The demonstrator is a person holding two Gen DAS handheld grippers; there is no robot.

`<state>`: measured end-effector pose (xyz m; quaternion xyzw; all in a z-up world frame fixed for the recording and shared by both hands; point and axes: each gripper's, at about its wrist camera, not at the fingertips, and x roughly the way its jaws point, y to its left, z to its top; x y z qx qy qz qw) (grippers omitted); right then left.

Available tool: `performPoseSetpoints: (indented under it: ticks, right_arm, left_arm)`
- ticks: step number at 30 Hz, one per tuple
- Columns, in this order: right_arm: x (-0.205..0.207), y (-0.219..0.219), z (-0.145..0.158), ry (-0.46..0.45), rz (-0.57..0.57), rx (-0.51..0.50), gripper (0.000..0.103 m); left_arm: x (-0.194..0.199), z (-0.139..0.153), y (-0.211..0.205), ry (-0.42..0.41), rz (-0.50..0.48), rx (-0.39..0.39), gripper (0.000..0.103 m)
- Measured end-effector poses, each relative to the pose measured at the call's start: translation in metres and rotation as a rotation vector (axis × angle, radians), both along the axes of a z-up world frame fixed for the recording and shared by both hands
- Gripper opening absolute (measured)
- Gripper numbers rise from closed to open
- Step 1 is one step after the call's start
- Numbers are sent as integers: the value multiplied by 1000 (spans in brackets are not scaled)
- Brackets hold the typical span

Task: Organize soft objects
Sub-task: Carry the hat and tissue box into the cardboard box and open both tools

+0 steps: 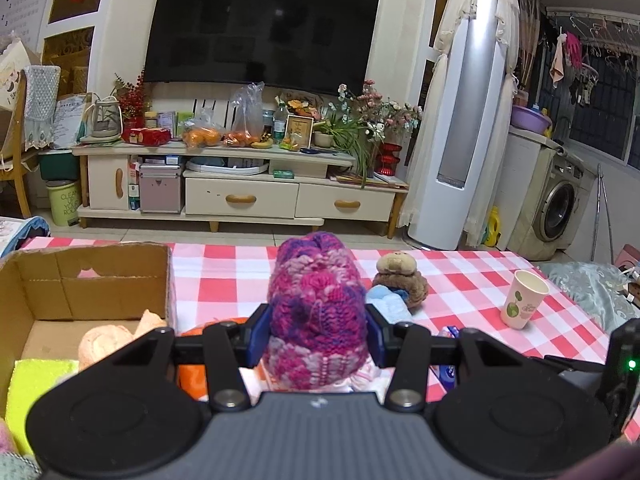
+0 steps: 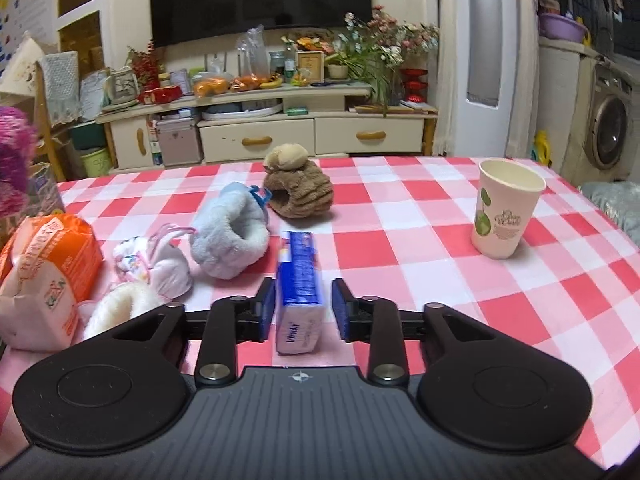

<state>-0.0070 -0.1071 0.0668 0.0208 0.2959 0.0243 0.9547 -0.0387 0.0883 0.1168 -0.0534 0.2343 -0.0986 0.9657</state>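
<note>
My left gripper (image 1: 318,332) is shut on a pink and purple knitted hat (image 1: 316,280), held upright above the checked table. To its left stands a cardboard box (image 1: 92,276) holding a peach plush (image 1: 108,340) and a yellow-green cloth (image 1: 36,384). My right gripper (image 2: 302,300) is open around a blue tissue pack (image 2: 300,272) lying on the cloth; a gap shows at the right pad. Beyond it lie a blue-grey plush slipper (image 2: 230,240), a brown plush (image 2: 298,192), a small pink pouch (image 2: 152,264) and a white fluffy piece (image 2: 120,308).
A paper cup (image 2: 506,216) stands upright at the right of the table. An orange and pink soft package (image 2: 48,264) lies at the left, near the box. The TV cabinet (image 1: 240,196) is across the floor past the table's far edge.
</note>
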Motion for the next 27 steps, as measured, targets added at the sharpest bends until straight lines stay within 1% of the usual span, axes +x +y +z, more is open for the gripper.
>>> performPoseSetpoints:
  ticks: [3, 6, 9, 11, 12, 13, 15, 19, 21, 27]
  right_arm:
    - [6, -5, -6, 16, -17, 25, 42]
    - [11, -7, -10, 26, -6, 69, 42]
    - [17, -2, -16, 32, 4, 67, 43]
    - [22, 2, -19, 37, 11, 61, 40]
    - [24, 4, -21, 39, 13, 56, 33]
    - [25, 5, -22, 35, 9, 49, 30]
    - [25, 7, -23, 27, 5, 42, 29]
    - [21, 10, -20, 7, 2, 24, 28]
    - [17, 10, -15, -8, -2, 31, 28]
    - [2, 17, 13, -73, 23, 58, 28]
  left_arm:
    - [1, -1, 1, 4, 0, 1, 48]
    - [2, -3, 2, 9, -2, 5, 48]
    - [3, -3, 5, 15, 3, 3, 48]
    - [4, -3, 7, 18, 6, -1, 48]
    - [4, -3, 8, 18, 8, -2, 48]
    - [4, -3, 10, 17, 11, -5, 48]
    - [3, -2, 13, 13, 14, -11, 48]
    - [0, 2, 19, 1, 22, -23, 48]
    - [-3, 4, 22, -5, 24, -29, 48]
    - [-9, 9, 31, -27, 38, -42, 48]
